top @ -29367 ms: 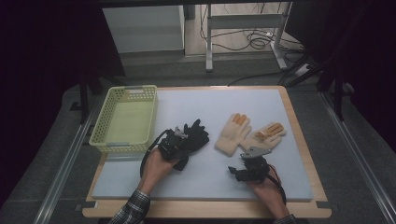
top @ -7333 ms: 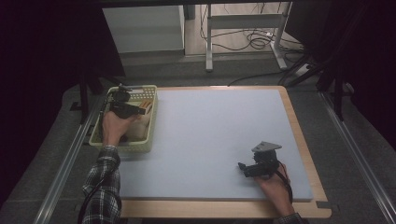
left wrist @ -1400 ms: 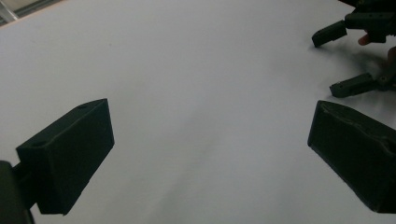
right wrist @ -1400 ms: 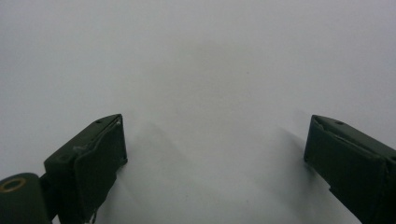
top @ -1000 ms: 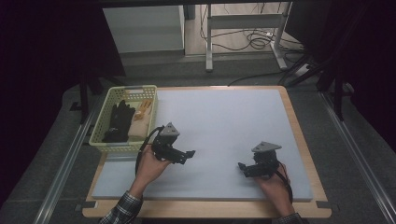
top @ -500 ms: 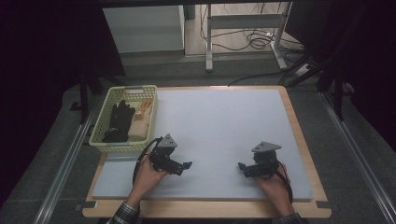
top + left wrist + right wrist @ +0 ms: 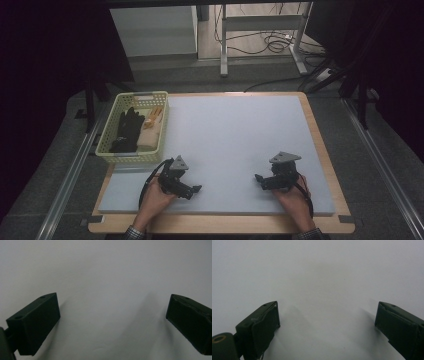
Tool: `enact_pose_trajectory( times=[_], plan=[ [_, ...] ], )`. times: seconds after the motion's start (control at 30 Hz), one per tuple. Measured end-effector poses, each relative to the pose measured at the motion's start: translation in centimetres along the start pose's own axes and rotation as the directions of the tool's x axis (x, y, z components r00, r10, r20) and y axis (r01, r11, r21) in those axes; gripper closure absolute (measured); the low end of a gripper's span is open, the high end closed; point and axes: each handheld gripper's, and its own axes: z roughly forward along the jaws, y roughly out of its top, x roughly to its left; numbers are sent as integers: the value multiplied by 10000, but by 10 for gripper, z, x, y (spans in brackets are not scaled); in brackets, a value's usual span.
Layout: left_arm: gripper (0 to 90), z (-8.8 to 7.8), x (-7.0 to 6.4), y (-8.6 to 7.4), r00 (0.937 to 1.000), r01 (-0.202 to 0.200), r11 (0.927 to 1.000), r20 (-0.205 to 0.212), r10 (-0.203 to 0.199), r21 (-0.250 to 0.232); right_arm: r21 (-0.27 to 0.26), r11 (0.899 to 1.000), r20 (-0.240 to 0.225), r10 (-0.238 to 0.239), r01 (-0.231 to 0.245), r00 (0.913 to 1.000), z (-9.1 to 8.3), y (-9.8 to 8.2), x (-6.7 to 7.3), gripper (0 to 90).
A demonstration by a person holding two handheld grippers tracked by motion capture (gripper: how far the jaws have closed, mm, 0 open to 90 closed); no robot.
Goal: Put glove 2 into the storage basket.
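Gloves (image 7: 134, 131) sit in the basket (image 7: 116, 155), left of frame — sorted. My left gripper (image 7: 186, 188) and right gripper (image 7: 265, 181) rest low on the mat (image 7: 235, 135), jaws apart, empty — parked.

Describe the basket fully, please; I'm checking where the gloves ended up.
The basket is a pale yellow-green rectangular tray with lattice walls, plastic by its look, upright at the table's left edge, partly over the grey mat. Inside lie a black glove on its left and a cream glove with orange fingertips beside it. Neither gripper touches it.
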Motion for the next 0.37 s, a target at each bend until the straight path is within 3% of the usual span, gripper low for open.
enact_pose_trajectory(
  times=[0.1, 0.37],
  plan=[
    [0, 1, -4, 0, 9995, -197, 9998, -254, 199, 65, 1, 10000, 1, 4, -4, 10000, 0, 0, 0, 53],
    [0, 2, -4, -1, 9995, -171, 9998, -265, 172, 29, 5, 10000, -14, 2, -2, 10000, 0, 0, 0, 55]
  ],
)
